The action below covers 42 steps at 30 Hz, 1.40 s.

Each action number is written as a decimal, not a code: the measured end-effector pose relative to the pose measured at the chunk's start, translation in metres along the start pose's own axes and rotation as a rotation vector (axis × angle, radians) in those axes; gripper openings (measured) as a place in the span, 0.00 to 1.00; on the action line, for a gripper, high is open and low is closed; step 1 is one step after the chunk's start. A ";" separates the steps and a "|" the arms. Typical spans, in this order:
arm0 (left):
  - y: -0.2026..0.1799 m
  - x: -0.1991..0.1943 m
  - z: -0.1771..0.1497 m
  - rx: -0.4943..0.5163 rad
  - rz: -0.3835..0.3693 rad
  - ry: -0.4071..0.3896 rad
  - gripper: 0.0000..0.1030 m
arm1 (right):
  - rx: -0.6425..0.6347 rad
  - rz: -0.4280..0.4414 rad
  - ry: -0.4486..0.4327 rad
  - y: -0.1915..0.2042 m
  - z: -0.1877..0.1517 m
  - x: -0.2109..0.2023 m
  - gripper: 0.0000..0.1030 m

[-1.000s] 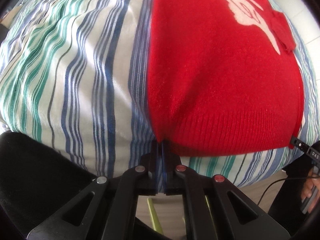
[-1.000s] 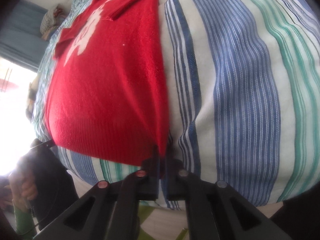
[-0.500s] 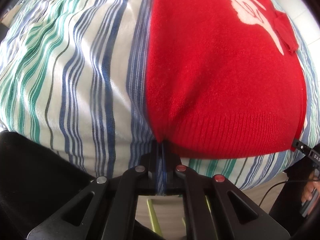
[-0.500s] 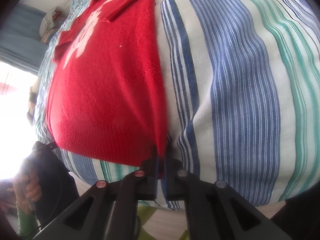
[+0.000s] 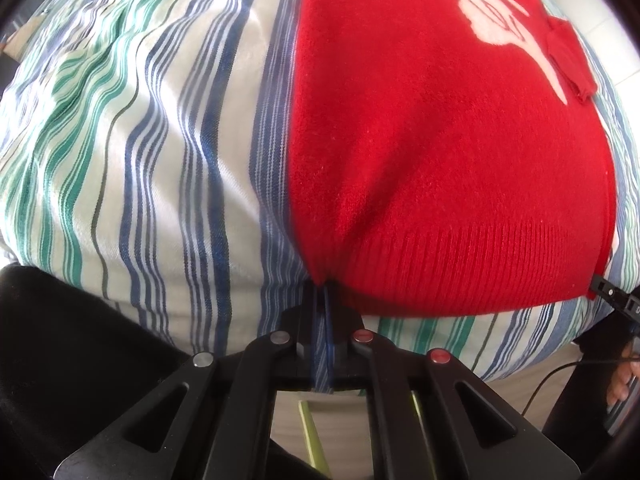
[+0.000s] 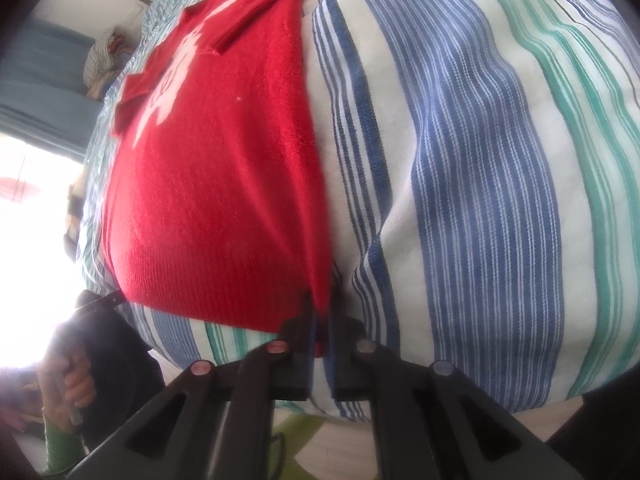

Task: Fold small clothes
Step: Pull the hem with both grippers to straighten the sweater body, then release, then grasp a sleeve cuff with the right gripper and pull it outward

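A red knitted sweater (image 5: 440, 160) with a white motif (image 5: 496, 20) lies flat on a striped bed cover (image 5: 140, 160), ribbed hem nearest me. My left gripper (image 5: 322, 292) is shut on the hem's left corner, with a fold of the striped cover caught between its fingers too. In the right wrist view the same sweater (image 6: 216, 184) fills the left half, and my right gripper (image 6: 320, 308) is shut on the hem's right corner. Each view shows the other gripper's black tip at the far hem corner: the right one (image 5: 612, 296) and the left one (image 6: 100, 300).
The striped cover (image 6: 480, 160) stretches wide on both sides of the sweater. The bed's edge drops off just below the hem to a pale floor with a green-patterned mat (image 5: 308, 428). A hand (image 6: 76, 384) holds the other tool. A pillow (image 6: 104, 60) lies at the far end.
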<state>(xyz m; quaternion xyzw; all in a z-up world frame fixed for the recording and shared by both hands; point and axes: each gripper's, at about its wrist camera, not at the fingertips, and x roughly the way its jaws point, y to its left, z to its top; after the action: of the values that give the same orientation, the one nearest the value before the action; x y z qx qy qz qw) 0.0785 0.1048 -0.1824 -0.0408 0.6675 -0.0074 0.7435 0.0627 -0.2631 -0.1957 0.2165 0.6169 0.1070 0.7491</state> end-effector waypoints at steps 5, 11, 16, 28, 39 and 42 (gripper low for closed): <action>-0.006 -0.008 -0.006 0.008 0.029 0.017 0.10 | 0.042 0.037 0.000 -0.003 -0.005 -0.007 0.16; -0.004 -0.020 -0.024 -0.021 0.013 0.038 0.59 | 0.090 -0.009 0.056 -0.008 -0.020 -0.016 0.23; -0.003 -0.066 -0.034 -0.018 0.012 -0.095 0.65 | 0.095 -0.114 0.021 -0.010 -0.026 -0.049 0.33; -0.004 -0.114 -0.020 -0.064 0.068 -0.277 0.73 | -0.632 -0.324 -0.343 0.113 0.091 -0.083 0.38; 0.005 -0.104 -0.041 -0.102 0.111 -0.228 0.74 | -0.615 -0.247 -0.287 0.113 0.174 0.013 0.06; 0.009 -0.100 -0.042 -0.108 0.111 -0.214 0.74 | -0.402 -0.220 -0.444 0.062 0.195 -0.059 0.06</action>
<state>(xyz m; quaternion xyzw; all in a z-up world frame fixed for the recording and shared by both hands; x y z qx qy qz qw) 0.0251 0.1179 -0.0881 -0.0444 0.5851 0.0742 0.8063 0.2458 -0.2711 -0.0869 0.0141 0.4245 0.0954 0.9003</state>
